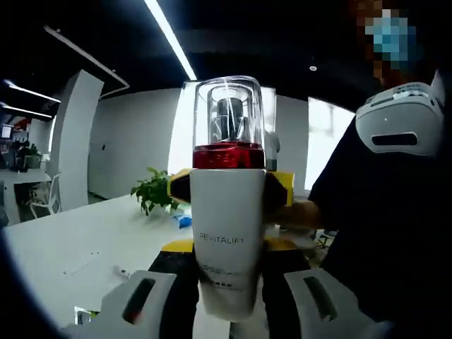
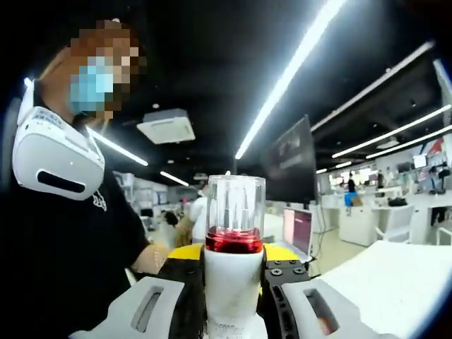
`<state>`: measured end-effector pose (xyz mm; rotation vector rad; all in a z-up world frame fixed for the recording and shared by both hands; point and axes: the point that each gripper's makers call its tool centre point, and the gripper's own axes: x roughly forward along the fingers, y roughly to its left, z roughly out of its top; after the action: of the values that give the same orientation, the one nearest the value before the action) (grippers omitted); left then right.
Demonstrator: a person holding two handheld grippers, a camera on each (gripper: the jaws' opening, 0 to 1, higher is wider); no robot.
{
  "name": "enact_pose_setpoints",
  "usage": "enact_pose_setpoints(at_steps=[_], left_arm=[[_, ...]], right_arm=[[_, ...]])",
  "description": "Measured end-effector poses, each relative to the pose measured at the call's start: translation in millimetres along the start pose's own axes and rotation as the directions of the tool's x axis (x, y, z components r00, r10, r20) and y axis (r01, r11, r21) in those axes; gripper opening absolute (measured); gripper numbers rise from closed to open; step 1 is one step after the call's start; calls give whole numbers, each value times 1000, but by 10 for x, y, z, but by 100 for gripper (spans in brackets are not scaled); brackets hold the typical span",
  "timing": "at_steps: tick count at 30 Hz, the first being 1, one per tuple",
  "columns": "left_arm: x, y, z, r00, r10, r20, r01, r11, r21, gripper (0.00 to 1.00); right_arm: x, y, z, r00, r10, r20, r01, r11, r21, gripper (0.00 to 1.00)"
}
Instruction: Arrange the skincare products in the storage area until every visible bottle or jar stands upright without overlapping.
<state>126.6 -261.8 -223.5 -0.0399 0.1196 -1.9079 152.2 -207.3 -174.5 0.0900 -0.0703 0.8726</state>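
Holding one white bottle (image 1: 227, 233) aloft, well above the desk (image 1: 63, 247), upright in the left gripper view, with its red band (image 1: 228, 155) and clear cap (image 1: 228, 113) uppermost. Clamping it low on the body with the left claw (image 1: 227, 304), dark pads pressed to both sides. Gripping it from the opposite side with the right claw (image 2: 232, 318), jaws closed against the same white body in the right gripper view; yellow-and-black parts flanking the bottle higher up look like the other claw's jaws in each view. Carrying nothing else. No storage area in sight from here, just a potted plant (image 1: 154, 192) at the desk's far side and a small blue item beside it.

Likely mid-carry, with the bottle not yet set down.

Could go wrong through the double grip: pulling the two claws apart or twisting them against each other may wrench the smooth, tapered body loose and drop it onto the desk. Releasing one claw abruptly may let the top-heavy cap end swing over. Lowering blind toward the desk may land the base tilted, tipping the bottle or knocking it into neighbours unseen here.
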Motion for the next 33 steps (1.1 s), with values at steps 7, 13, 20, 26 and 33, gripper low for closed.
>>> enact_pose_setpoints(at_steps=[7, 13, 20, 26, 33], left_arm=[[28, 339, 5, 977, 212, 19, -212, 977, 19, 34], [19, 499, 43, 924, 381, 45, -383, 918, 104, 32], [-5, 653, 113, 827, 556, 80, -561, 809, 176, 31], [-39, 722, 161, 795, 586, 157, -599, 799, 55, 30], [-1, 672, 192, 833, 517, 198, -543, 833, 108, 28]], right_arm=[[-17, -346, -55, 968, -245, -53, 242, 968, -63, 21], [-93, -638, -120, 909, -413, -52, 412, 911, -28, 21], [-92, -780, -140, 827, -562, -21, 561, 826, -56, 21], [-79, -788, -54, 770, -637, 34, 634, 758, -153, 21], [-94, -724, -19, 756, -652, 68, 644, 719, -261, 21]])
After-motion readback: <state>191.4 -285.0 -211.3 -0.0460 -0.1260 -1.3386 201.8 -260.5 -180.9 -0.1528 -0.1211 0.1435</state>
